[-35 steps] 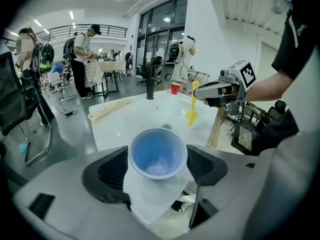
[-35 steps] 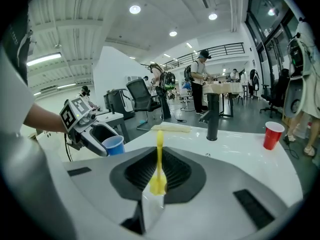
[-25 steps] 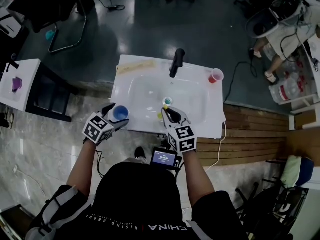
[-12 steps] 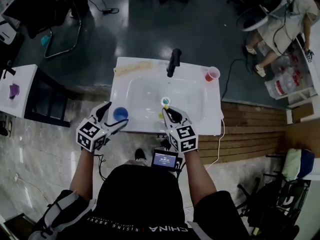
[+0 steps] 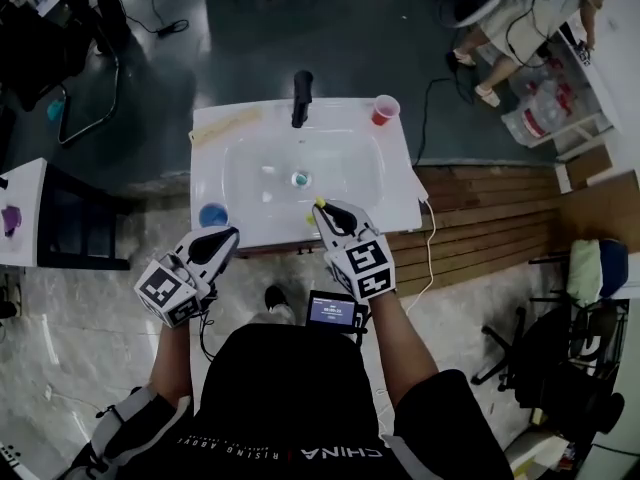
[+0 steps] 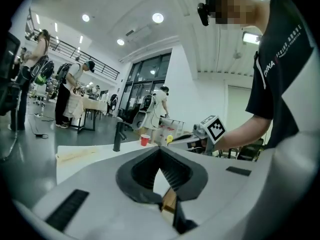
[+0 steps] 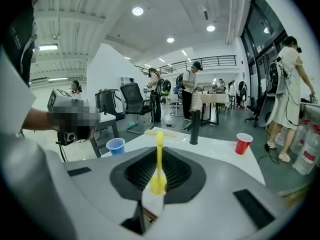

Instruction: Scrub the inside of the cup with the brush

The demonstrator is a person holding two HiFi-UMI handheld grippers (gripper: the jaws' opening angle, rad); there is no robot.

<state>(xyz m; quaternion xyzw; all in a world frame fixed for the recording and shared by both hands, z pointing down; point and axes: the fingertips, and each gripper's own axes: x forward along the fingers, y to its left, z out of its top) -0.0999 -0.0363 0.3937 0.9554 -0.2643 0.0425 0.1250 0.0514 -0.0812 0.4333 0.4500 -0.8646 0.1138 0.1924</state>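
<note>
The blue cup (image 5: 213, 214) stands upright on the front-left corner of the white bench (image 5: 397, 193). The left gripper (image 5: 228, 236) hangs just off that corner, apart from the cup. Its jaws have just been closing and now meet with nothing between them. The right gripper (image 5: 328, 213), over the bench's front edge, clamps the yellow brush (image 7: 159, 144), which points toward the black faucet (image 5: 301, 98).

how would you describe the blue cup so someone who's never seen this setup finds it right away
Find the white sink counter, with the black faucet at its far edge. The blue cup stands upright on the counter's near left corner, outside the basin. The other cup on the counter, the red cup, is at the far right corner.
</note>
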